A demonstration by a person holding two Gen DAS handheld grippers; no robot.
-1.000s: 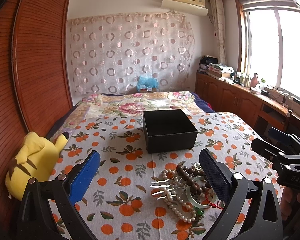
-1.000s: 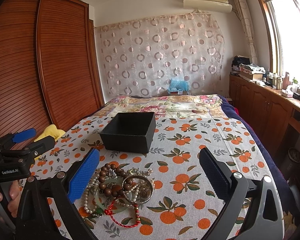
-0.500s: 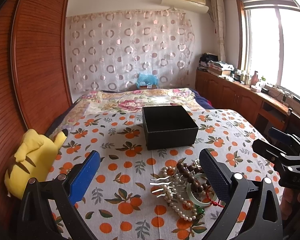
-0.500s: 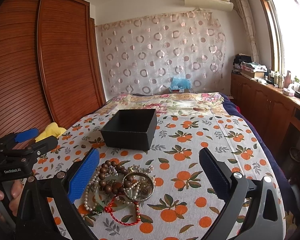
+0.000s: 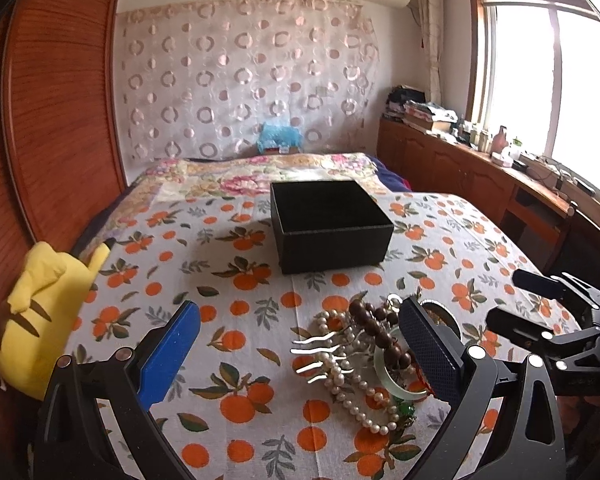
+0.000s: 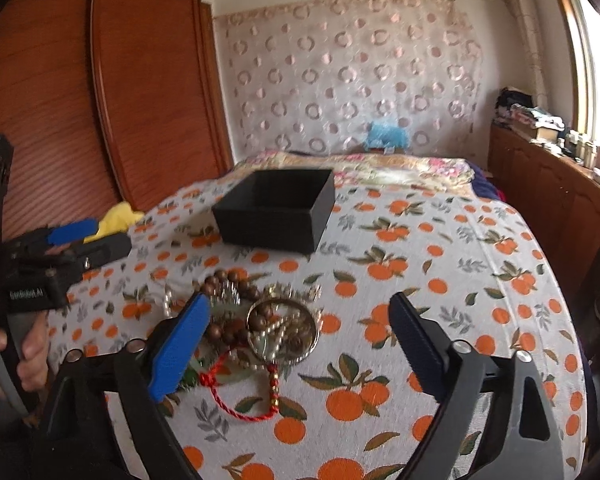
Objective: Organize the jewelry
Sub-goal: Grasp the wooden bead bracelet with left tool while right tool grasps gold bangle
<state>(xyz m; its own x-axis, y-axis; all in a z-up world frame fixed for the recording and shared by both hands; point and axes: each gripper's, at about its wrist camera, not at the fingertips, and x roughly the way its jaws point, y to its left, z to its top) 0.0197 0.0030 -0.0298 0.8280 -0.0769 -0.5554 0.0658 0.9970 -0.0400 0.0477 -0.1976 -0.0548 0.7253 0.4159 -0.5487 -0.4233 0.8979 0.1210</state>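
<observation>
A pile of jewelry (image 5: pixel 364 356) lies on the orange-print cloth: a pearl necklace (image 5: pixel 352 396), brown wooden beads (image 5: pixel 376 324), a silver hair comb (image 5: pixel 316 350), a green bangle (image 5: pixel 396 380). In the right wrist view the pile (image 6: pixel 260 320) also shows a gold bangle (image 6: pixel 284 330) and a red cord (image 6: pixel 236 396). An open black box (image 5: pixel 328 224) stands behind the pile; it also shows in the right wrist view (image 6: pixel 278 210). My left gripper (image 5: pixel 300 356) is open and empty above the pile's left side. My right gripper (image 6: pixel 300 348) is open and empty, close over the pile.
A yellow plush toy (image 5: pixel 40 312) lies at the bed's left edge by the wooden wardrobe (image 5: pixel 56 92). A wooden counter (image 5: pixel 500 184) with clutter runs along the right under the window. A floral quilt (image 5: pixel 260 172) covers the far end of the bed.
Both grippers have moved forward and lower toward the jewelry pile. The right gripper has shifted left over the pile. Both stay open.
</observation>
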